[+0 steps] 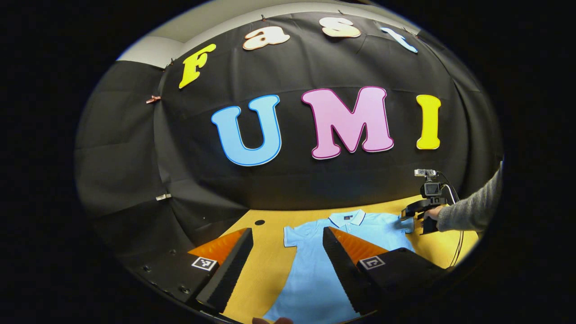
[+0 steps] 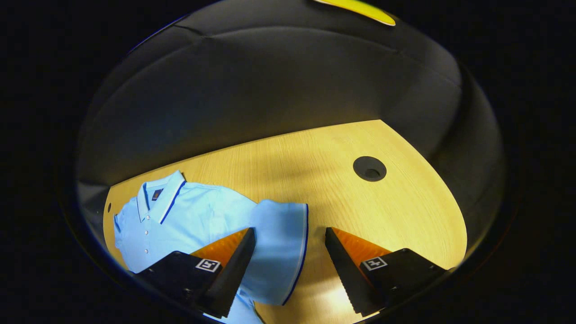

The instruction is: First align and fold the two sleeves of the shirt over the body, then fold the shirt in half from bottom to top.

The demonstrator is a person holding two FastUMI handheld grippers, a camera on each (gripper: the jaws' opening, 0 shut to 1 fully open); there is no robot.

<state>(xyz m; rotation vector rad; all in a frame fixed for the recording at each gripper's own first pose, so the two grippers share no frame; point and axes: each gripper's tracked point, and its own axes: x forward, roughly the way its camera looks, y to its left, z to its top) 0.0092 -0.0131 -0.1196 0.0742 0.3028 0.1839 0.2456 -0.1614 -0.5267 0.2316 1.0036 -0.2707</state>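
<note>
Light-blue polo shirt [image 1: 310, 270] flat on table, both sleeves [image 2: 281, 249] spread unfolded

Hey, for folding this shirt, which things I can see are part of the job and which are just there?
Part of the job:
- light blue short-sleeved polo shirt, flat on the table
- its sleeve with dark blue trim
- left tongs, open
- right tongs, open, straddling that sleeve

Just there:
- light wooden table
- round black hole in the tabletop
</note>
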